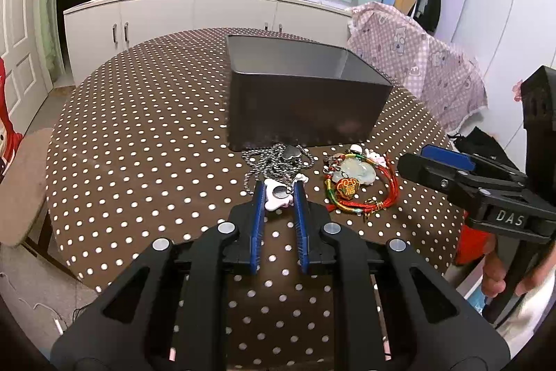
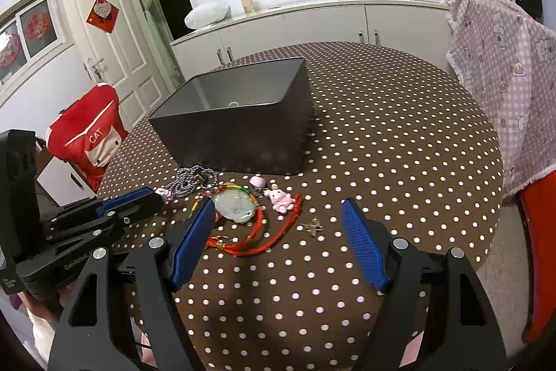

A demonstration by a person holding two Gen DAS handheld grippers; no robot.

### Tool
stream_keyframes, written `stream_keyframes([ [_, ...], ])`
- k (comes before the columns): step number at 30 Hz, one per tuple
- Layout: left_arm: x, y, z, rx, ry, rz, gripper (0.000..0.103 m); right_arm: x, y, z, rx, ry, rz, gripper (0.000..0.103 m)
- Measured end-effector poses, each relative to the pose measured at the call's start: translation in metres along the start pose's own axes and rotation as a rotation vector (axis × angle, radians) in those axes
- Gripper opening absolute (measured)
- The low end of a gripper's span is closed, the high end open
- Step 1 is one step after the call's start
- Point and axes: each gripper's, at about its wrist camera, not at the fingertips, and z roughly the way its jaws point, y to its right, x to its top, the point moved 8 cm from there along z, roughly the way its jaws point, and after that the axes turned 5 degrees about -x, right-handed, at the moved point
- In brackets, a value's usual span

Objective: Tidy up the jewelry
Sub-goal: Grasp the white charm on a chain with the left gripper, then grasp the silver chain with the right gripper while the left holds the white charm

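Observation:
My left gripper (image 1: 279,194) is shut on a white and pink charm (image 1: 274,197) with a round silver disc, low on the dotted table (image 1: 139,145). The charm hangs on a silver bead chain (image 1: 274,162) heaped in front of the dark grey box (image 1: 305,114). To its right lie a red cord bracelet (image 1: 378,194) and a pale jade pendant (image 2: 234,206). My right gripper (image 2: 278,209) stands open above the red cord, with a pink bunny charm (image 2: 281,199) and a small metal piece (image 2: 312,227) between its wide fingers. Nothing is held in it.
The open box (image 2: 239,131) holds a small ring-like item at its bottom. A chair draped in pink checked cloth (image 1: 410,58) stands at the table's right, a red-covered chair (image 2: 87,134) at its left. White cabinets (image 1: 173,13) line the far wall.

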Motion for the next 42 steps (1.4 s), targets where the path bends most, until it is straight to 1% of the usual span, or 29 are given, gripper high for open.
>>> stream_keyframes([
  [6, 0.002, -0.01, -0.013, 0.005, 0.037, -0.025, 0.017, 0.001, -0.016, 0.002, 0.027, 0.001, -0.026, 0.071],
  [9, 0.004, -0.018, -0.016, 0.014, 0.048, -0.039, 0.017, 0.003, -0.033, 0.001, 0.061, 0.017, -0.067, 0.071],
  [12, 0.004, -0.025, -0.017, 0.022, 0.058, -0.051, 0.017, 0.006, -0.049, 0.002, 0.062, 0.035, -0.109, 0.071],
  [14, 0.006, -0.029, -0.018, 0.021, 0.064, -0.056, 0.017, 0.008, -0.06, 0.007, 0.072, 0.029, -0.132, 0.062],
  [16, 0.007, -0.033, -0.018, 0.028, 0.071, -0.058, 0.017, 0.009, -0.069, 0.014, 0.071, 0.016, -0.148, 0.051],
  [19, 0.009, -0.041, -0.017, 0.044, 0.08, -0.054, 0.017, 0.008, -0.076, 0.027, 0.061, -0.013, -0.158, 0.041],
  [22, 0.011, -0.047, -0.017, 0.035, 0.087, -0.062, 0.017, 0.009, -0.083, 0.038, 0.079, -0.035, -0.147, 0.041],
  [24, 0.012, -0.051, -0.015, 0.029, 0.093, -0.065, 0.017, 0.012, -0.086, 0.046, 0.049, -0.043, -0.154, 0.038],
  [26, 0.013, -0.052, -0.015, 0.012, 0.096, -0.07, 0.017, 0.014, -0.087, 0.051, 0.032, -0.052, -0.153, 0.035],
  [29, 0.013, -0.054, -0.014, -0.049, 0.099, -0.079, 0.017, 0.014, -0.084, 0.064, -0.009, -0.081, -0.135, 0.032],
  [30, 0.013, -0.054, -0.014, -0.072, 0.098, -0.084, 0.017, 0.012, -0.083, 0.068, -0.019, -0.098, -0.128, 0.028],
  [31, 0.014, -0.054, -0.013, -0.083, 0.097, -0.084, 0.017, 0.011, -0.083, 0.07, -0.015, -0.108, -0.122, 0.021],
  [32, 0.014, -0.053, -0.012, -0.086, 0.098, -0.078, 0.017, 0.011, -0.084, 0.069, -0.01, -0.104, -0.121, 0.02],
  [35, 0.014, -0.053, -0.011, -0.091, 0.097, -0.068, 0.017, 0.008, -0.085, 0.068, -0.023, -0.097, -0.132, 0.018],
  [40, 0.017, -0.046, -0.011, -0.149, 0.1, -0.083, 0.017, 0.008, -0.083, 0.064, -0.023, -0.09, -0.116, 0.017],
  [42, 0.018, -0.043, -0.012, -0.146, 0.106, -0.073, 0.017, 0.009, -0.081, 0.061, -0.021, -0.084, -0.109, 0.017],
])
